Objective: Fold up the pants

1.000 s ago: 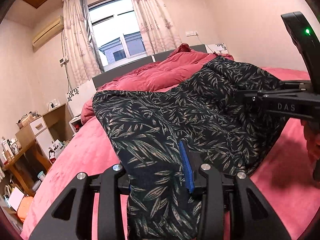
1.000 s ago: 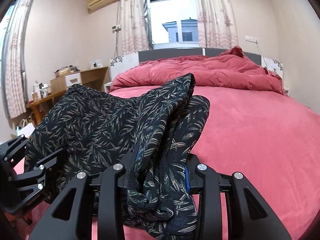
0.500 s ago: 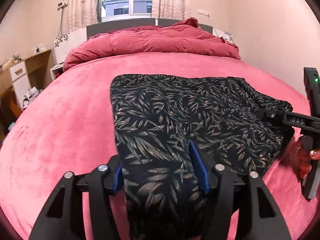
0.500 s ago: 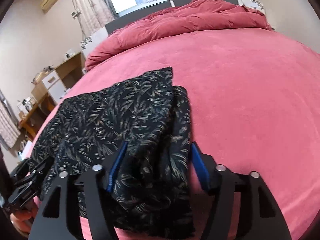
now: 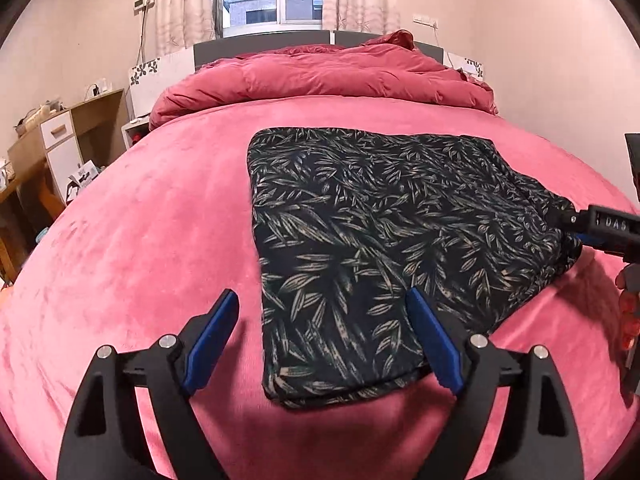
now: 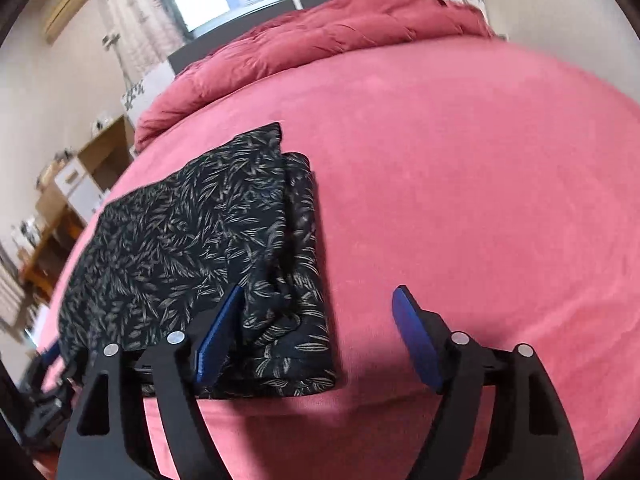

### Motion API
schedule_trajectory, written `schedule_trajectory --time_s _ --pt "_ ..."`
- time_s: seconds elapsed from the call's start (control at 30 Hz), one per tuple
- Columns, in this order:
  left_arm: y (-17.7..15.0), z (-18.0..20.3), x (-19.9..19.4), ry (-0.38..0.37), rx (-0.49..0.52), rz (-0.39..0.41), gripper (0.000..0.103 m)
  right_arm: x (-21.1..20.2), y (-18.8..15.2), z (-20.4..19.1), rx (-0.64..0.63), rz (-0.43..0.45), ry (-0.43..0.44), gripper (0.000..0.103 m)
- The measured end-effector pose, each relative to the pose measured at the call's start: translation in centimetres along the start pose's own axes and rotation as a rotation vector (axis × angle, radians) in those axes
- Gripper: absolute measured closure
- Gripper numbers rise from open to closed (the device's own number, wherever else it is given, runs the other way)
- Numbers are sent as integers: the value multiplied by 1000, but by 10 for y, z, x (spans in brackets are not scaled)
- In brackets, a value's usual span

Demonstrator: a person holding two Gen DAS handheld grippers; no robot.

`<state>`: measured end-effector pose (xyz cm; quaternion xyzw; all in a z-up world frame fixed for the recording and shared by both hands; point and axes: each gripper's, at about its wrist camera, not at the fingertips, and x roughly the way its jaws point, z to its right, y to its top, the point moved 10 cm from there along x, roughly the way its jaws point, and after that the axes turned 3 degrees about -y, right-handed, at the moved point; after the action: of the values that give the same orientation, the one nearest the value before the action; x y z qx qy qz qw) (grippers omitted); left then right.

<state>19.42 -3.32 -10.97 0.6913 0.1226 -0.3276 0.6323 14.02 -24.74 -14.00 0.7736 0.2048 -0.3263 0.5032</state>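
The dark leaf-print pants [image 5: 380, 220] lie folded and flat on the pink bed [image 5: 140, 220]. My left gripper [image 5: 324, 340] hangs over their near left corner with its jaws opening. The cloth lies between the blue pads [image 5: 216, 340] but is not pressed. In the right wrist view the pants [image 6: 192, 232] fill the left side. My right gripper [image 6: 318, 338] is opening over their near right corner, left pad [image 6: 220, 336] just above the cloth, nothing gripped. That gripper [image 5: 572, 228] also shows at the pants' right edge in the left wrist view.
A bunched red duvet [image 5: 320, 76] lies against the grey headboard under the window. A wooden desk with white drawers [image 5: 52, 140] stands left of the bed. A hand [image 5: 628, 320] holds the right gripper at the frame's right edge. Bare pink bedding [image 6: 460, 180] spreads right of the pants.
Both grippers lowered the pants onto the bed, and both pairs of jaws went from shut on the cloth to wide open. The pants now lie flat, released.
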Motion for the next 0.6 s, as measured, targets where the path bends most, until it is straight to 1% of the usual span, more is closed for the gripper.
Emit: schedule_trajectory --time_s 0.1,0.13,0.2,0.23,0.27,0.33,0.43,0.47,0.53,0.6 --pt "-1 0 -3 -5 -18 -14 16 -7 -4 1 27 16 19 27" --pt "-2 -2 -6 -10 -38 -18 14 -12 -4 0 33 23 23 26" --pt "-6 -4 -12 6 -72 -20 2 -22 -5 -3 40 45 25 26" --pt "-8 -5 -18 27 -87 -3 2 -27 -8 -4 35 50 24 24" --pt "-9 -4 -22 30 -89 9 2 -32 -11 -7 21 51 19 23" --pt "-12 3 -33 49 -73 28 2 -43 -22 -11 -16 58 1 23" --pt "-15 13 -48 87 -34 42 2 -56 -33 -19 -45 63 2 18" --pt "-16 16 -54 87 -31 51 2 -62 -39 -22 -57 68 10 18" --pt "-19 22 -65 74 -45 62 2 -71 -50 -28 -80 76 15 12" --pt "-23 23 -73 71 -70 50 2 -82 -61 -34 -108 96 12 9"
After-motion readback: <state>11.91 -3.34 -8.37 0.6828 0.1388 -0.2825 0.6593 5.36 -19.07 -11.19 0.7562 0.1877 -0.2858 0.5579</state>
